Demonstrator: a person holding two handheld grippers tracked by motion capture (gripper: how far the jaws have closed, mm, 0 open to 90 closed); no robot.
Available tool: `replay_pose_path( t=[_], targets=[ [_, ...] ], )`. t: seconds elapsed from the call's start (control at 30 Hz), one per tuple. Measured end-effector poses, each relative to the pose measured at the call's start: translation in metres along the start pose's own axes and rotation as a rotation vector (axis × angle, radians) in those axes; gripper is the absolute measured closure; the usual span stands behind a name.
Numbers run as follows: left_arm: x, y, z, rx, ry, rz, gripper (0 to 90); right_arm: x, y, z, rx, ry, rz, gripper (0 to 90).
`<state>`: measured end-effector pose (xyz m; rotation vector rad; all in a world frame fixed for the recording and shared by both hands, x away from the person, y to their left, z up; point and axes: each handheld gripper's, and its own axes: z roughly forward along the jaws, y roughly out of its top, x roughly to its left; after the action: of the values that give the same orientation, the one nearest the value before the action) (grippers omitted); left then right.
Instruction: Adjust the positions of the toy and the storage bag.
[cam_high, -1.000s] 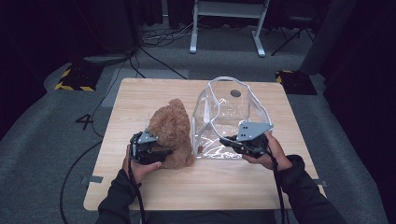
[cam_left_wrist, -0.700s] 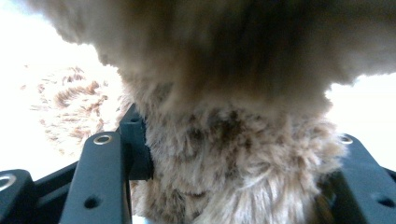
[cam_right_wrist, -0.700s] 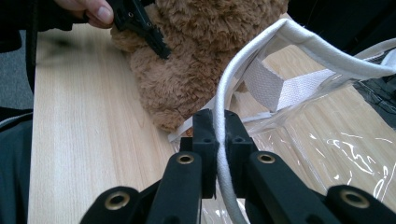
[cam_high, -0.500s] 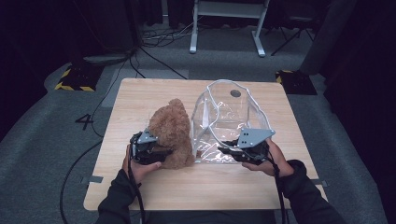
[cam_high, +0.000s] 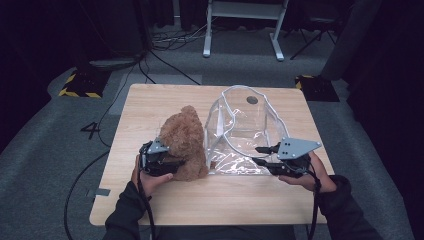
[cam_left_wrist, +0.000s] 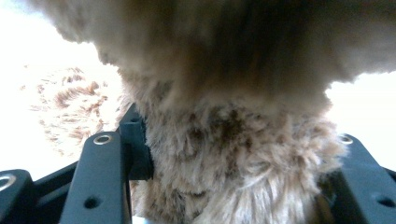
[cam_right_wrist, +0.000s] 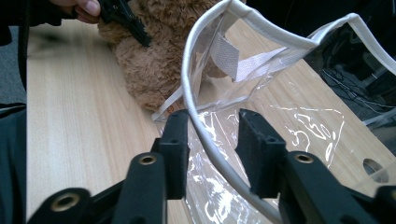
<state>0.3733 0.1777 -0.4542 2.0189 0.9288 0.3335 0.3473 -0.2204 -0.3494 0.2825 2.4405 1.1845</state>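
A brown teddy bear (cam_high: 184, 140) sits upright left of the middle of the wooden table (cam_high: 165, 100). My left gripper (cam_high: 175, 163) is shut on its lower body from the left, and fur (cam_left_wrist: 233, 154) is packed between the jaws. A clear plastic bag (cam_high: 245, 130) with white trim stands open right beside the bear. My right gripper (cam_high: 256, 154) is at the bag's near right rim. Its jaws have just been opening. In the right gripper view the white rim (cam_right_wrist: 201, 126) runs between the pads (cam_right_wrist: 176, 140) without being pressed, and the bear (cam_right_wrist: 149, 60) lies beyond.
A dark round mark (cam_high: 252, 100) shows on the table behind the bag. On the floor beyond the table are cables (cam_high: 170, 45), a white metal stand (cam_high: 242, 25) and yellow-black striped blocks (cam_high: 80, 85). The table's front edge is close to the person's forearms.
My right gripper has let go of the bag's rim, spread its jaws and slid to the right. The left gripper stays shut on the bear.
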Motion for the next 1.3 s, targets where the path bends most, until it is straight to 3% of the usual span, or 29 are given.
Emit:
replay_pose_path(
  t=[0.53,0.8,0.9,1.1,1.3],
  targets=[
    [0.000,0.000,0.000,-0.002,-0.001,-0.001,43.4,-0.006,-0.017,-0.034,-0.027,-0.071,0.030,55.0],
    [0.000,0.000,0.000,-0.002,-0.004,-0.001,43.4,-0.017,-0.029,-0.054,-0.056,-0.144,0.065,53.0],
    [0.000,-0.001,0.000,-0.003,-0.005,-0.005,43.4,-0.021,-0.034,-0.061,-0.078,-0.165,0.095,51.7],
    [0.001,-0.001,0.000,-0.004,-0.007,-0.008,43.4,-0.028,-0.046,-0.066,-0.060,-0.202,0.127,48.3],
    [0.000,-0.001,0.000,-0.003,-0.006,-0.011,43.5,-0.038,-0.072,-0.061,-0.040,-0.234,0.194,45.9]
  ],
)
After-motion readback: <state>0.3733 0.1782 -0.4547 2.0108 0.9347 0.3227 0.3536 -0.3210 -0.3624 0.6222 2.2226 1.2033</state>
